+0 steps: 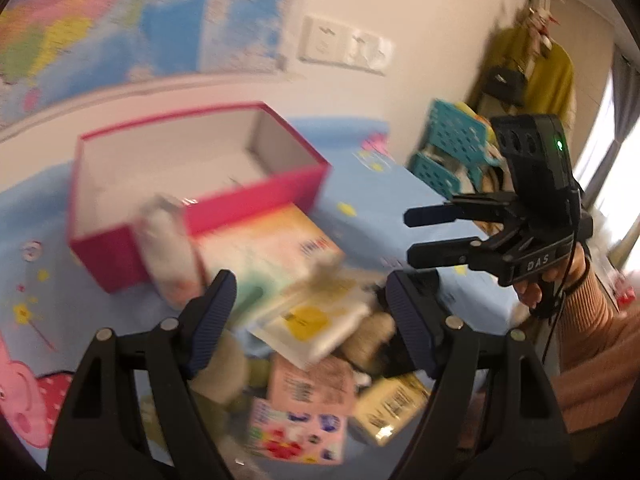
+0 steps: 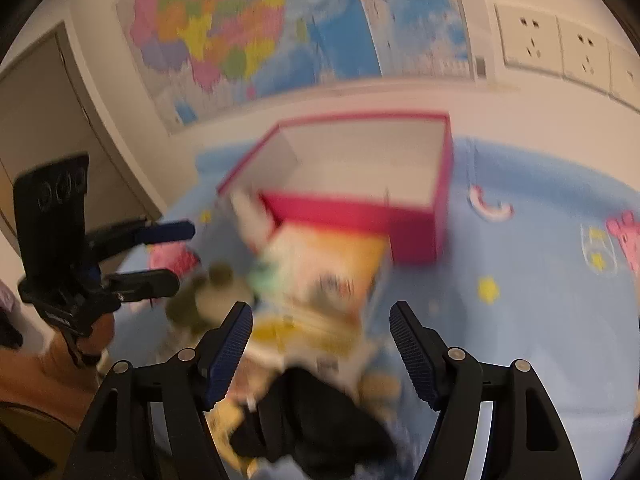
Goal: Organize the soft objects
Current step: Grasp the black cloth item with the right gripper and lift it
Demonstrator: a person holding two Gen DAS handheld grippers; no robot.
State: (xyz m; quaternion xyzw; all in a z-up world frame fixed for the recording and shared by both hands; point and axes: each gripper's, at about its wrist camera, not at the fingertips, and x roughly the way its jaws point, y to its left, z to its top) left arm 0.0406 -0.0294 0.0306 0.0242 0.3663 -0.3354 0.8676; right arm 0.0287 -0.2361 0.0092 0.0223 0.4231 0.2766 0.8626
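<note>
Risk sits chiefly in the heap of soft packets (image 1: 308, 320), which lies jumbled on the blue cartoon sheet (image 1: 24, 208), just in front of the pink box (image 1: 192, 184). Packs overlap and lean on each other, so a pinch on one edge could drag a neighbour along or tip the stack. A wrapped white pack (image 1: 168, 248) leans against the box's near wall at about 9 o'clock of the heap; a careless sweep could knock it flat. Both views are smeared, so judging where a pad will land is uncertain.

Left gripper (image 1: 310, 328) hangs over the heap, tilted down toward it, jaws apart with nothing clamped; the yellow-labelled pack (image 1: 308, 320) lies below the gap. Its pads press on nothing visible.

Right gripper (image 2: 320, 344) points down at the same heap, fingers spread and empty, with a dark cloth item (image 2: 320, 428) under them at 6 o'clock and a large flat pack (image 2: 320, 272) at 12 o'clock. In the left view it appears at 3 o'clock, held by a hand (image 1: 536, 288) in a ribbed sleeve (image 1: 592, 340).

Collision between the two tools is possible, since both aim at one heap.
</note>
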